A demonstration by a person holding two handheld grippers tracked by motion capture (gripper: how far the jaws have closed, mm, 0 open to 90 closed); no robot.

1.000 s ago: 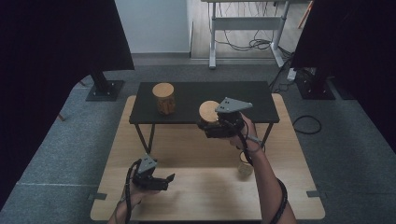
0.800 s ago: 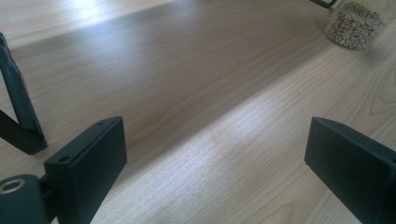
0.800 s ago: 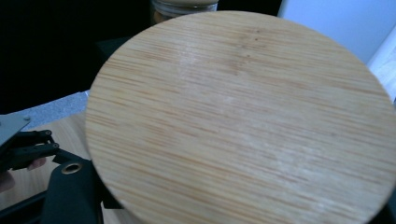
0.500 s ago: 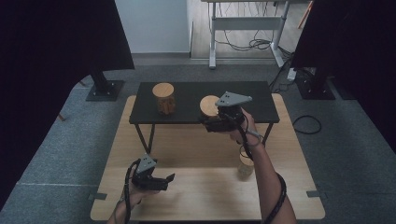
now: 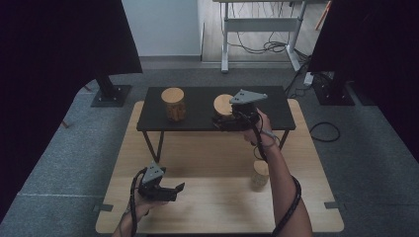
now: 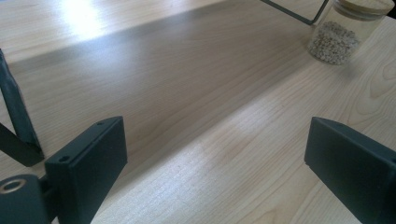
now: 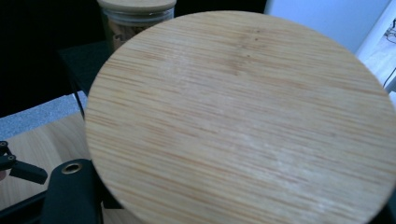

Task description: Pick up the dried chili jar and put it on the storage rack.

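Right gripper [image 5: 225, 120] clamps a bamboo-lidded jar [image 5: 224, 105] upright over the black shelf [image 5: 197, 101]; second jar [image 5: 174, 104] at 9 o'clock; left gripper [image 5: 174, 190] gapes empty.

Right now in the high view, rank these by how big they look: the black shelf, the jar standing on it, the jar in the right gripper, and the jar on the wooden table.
1. black shelf, by far the largest.
2. jar standing on it.
3. jar in the right gripper, partly hidden by the right gripper, so its rank against the second is unsure.
4. jar on the wooden table, partly behind the forearm.
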